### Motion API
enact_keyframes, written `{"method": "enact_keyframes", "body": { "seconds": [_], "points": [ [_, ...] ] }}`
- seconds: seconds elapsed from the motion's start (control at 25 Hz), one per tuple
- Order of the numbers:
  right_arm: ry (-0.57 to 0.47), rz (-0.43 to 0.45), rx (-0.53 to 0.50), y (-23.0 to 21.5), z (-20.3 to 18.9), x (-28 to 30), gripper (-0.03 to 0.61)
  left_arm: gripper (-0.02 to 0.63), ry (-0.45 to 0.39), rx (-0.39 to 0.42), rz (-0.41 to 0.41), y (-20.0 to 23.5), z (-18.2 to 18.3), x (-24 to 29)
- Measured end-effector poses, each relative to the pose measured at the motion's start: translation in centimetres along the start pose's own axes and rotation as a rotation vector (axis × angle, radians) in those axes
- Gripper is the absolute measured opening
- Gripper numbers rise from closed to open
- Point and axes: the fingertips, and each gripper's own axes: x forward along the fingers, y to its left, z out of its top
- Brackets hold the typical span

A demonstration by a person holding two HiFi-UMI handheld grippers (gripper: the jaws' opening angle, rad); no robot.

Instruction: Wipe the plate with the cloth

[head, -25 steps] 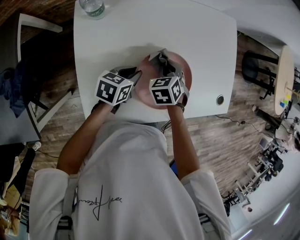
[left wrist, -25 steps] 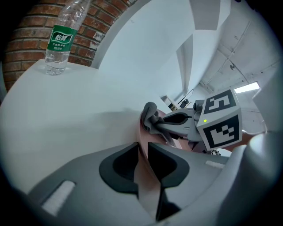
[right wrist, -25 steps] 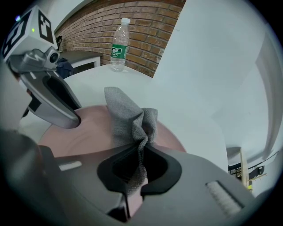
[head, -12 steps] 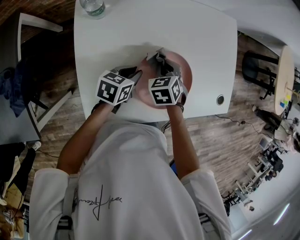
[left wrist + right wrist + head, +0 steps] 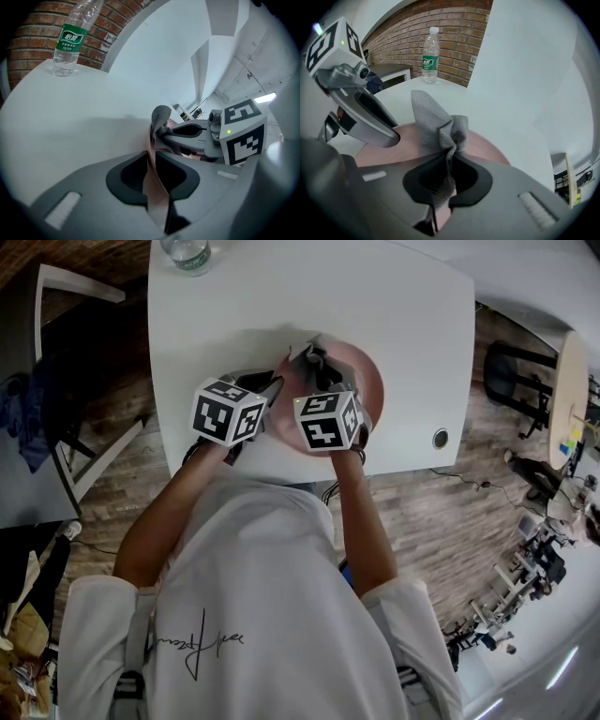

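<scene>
Head view: steeply down on the table (image 5: 403,324). Gripper views: close behind their jaws, looking low across it. All three share the plate (image 5: 372,381).

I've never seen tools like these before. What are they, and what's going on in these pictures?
A person holds a two-jaw gripper in each hand. One picture looks down from a camera on the person's head; the other two come from cameras on the grippers. On the white table are a pink plate and a bottle. The left gripper has just been closing its jaws, with the plate's rim clamped between them. The right gripper pinches a grey cloth over the plate.
</scene>
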Motion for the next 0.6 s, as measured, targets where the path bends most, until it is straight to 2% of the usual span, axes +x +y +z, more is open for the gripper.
{"method": "enact_keyframes", "body": {
  "seconds": [0.6],
  "points": [
    [-0.026,0.044,0.013,1.7,0.6,-0.2,0.020,0.048,-0.027,-0.047,0.034,0.5,0.3,-0.1]
  ]
}}
